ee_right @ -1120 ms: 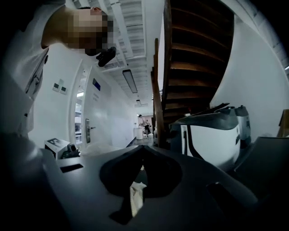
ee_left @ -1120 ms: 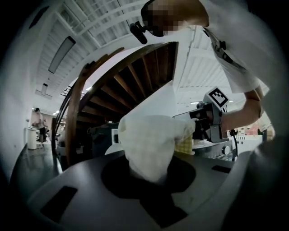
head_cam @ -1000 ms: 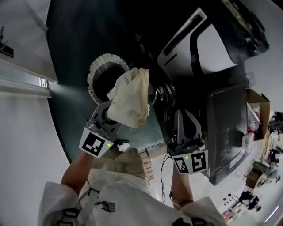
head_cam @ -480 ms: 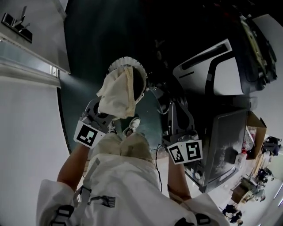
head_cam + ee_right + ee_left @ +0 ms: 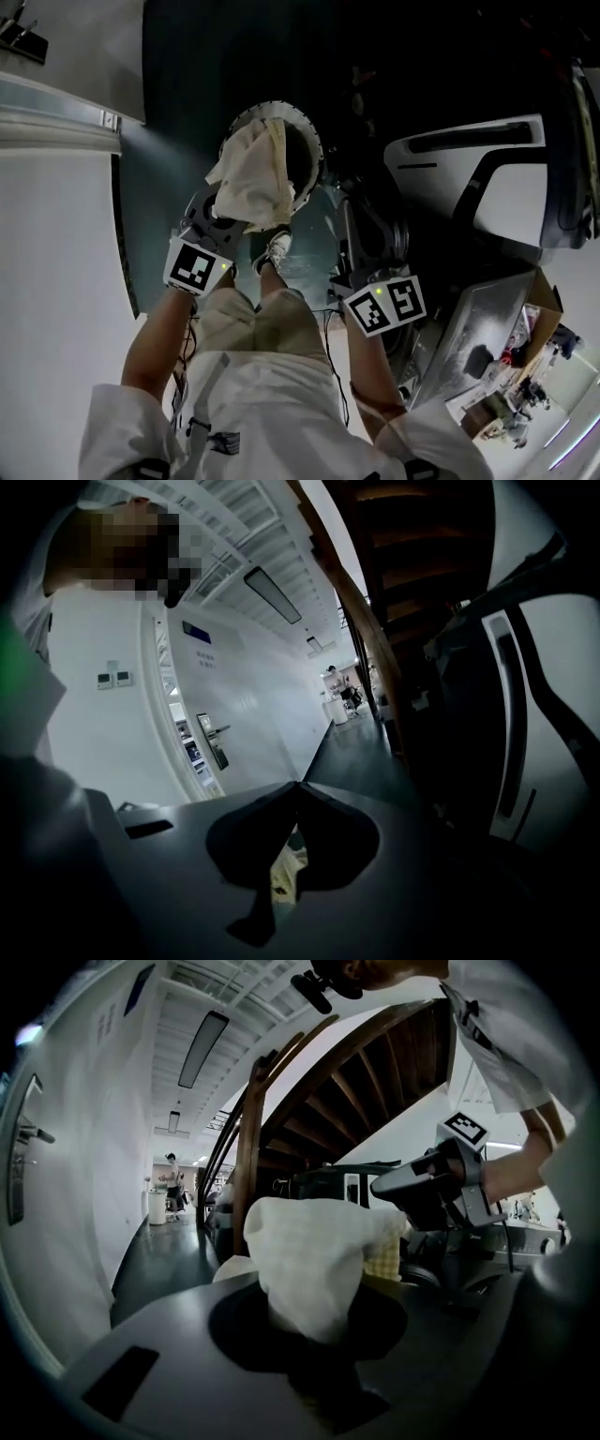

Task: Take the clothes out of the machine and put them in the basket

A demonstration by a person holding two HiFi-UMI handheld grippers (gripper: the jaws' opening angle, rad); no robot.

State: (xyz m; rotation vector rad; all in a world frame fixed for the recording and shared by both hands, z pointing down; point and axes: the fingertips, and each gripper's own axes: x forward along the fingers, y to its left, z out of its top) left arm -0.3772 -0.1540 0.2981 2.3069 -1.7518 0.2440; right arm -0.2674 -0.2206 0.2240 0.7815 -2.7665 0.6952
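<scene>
A cream cloth (image 5: 251, 183) hangs from my left gripper (image 5: 234, 204), which is shut on it; the cloth hides the fingertips. It dangles over the mouth of the round white basket (image 5: 307, 141) on the dark floor. In the left gripper view the cloth (image 5: 309, 1265) bulges up from between the jaws of the left gripper (image 5: 314, 1335). My right gripper (image 5: 361, 202) is to the right of the basket, shut, with its tips meeting and nothing held (image 5: 300, 785). The right gripper (image 5: 433, 1185) also shows beside the cloth in the left gripper view.
The white and black machine (image 5: 487, 187) stands at the right, with a dark panel (image 5: 478, 323) below it. A white wall (image 5: 56, 234) runs along the left. The person's shoe (image 5: 275, 251) is just short of the basket. A cardboard box (image 5: 548, 286) sits far right.
Both grippers have swung away from the machine and sunk toward the basket. The cloth, still held by the left gripper, now hangs over the basket's opening.
</scene>
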